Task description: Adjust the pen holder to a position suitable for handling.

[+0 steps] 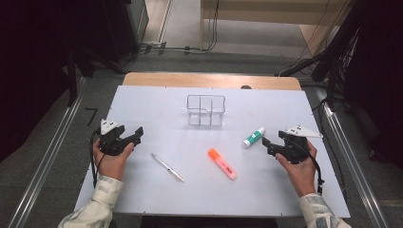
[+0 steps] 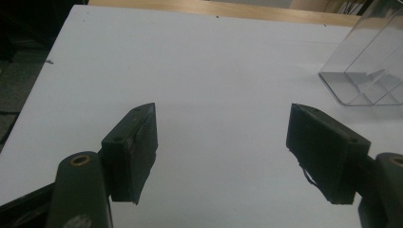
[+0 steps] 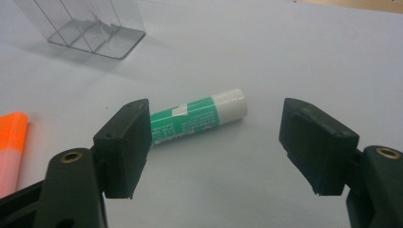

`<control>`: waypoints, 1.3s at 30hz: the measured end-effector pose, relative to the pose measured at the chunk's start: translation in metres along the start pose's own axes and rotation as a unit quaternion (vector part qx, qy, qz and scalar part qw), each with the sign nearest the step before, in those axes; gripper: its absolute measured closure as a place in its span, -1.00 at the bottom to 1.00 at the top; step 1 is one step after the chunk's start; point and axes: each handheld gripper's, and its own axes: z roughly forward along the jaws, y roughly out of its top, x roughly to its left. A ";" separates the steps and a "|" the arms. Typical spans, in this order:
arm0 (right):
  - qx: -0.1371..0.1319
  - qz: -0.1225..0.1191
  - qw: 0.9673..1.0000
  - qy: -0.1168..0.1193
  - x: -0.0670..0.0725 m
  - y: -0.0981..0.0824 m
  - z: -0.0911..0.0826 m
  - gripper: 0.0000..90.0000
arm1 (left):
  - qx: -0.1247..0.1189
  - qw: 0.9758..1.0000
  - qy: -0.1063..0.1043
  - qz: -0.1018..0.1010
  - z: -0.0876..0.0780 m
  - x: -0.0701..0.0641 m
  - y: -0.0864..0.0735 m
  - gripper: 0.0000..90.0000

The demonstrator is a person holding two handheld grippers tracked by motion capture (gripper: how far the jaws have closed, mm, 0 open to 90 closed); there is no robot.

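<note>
A clear divided container [image 1: 206,110] stands upright near the middle back of the white table [image 1: 157,102]. In front of it lie a silver pen [image 1: 167,167], an orange highlighter [image 1: 222,164] and a green-and-white glue stick [image 1: 254,137]. My left gripper [image 1: 138,134] rests open at the table's left, with bare table between its jaws [image 2: 221,152]; the container's corner [image 2: 366,71] is off to its right. My right gripper [image 1: 267,144] is open at the right, just beside the glue stick [image 3: 199,118], which lies ahead of its jaws, nearer the left one. The highlighter [image 3: 12,147] is at that view's left edge.
The table's wooden back edge [image 1: 211,80] lies beyond the white surface. Cables and dark stands sit on the floor [image 1: 190,47] behind the table. Metal rails [image 1: 47,161] run along both sides.
</note>
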 end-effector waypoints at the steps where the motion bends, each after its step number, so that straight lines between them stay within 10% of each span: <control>1: 0.000 0.000 1.000 0.001 0.000 0.000 0.000 -0.44 | 0.000 1.000 0.001 0.000 0.000 0.000 0.000 -0.41; 39: 0.001 0.001 1.000 0.009 0.004 0.003 0.004 -0.44 | 0.001 1.000 0.010 -0.015 0.000 0.008 -0.002 -0.41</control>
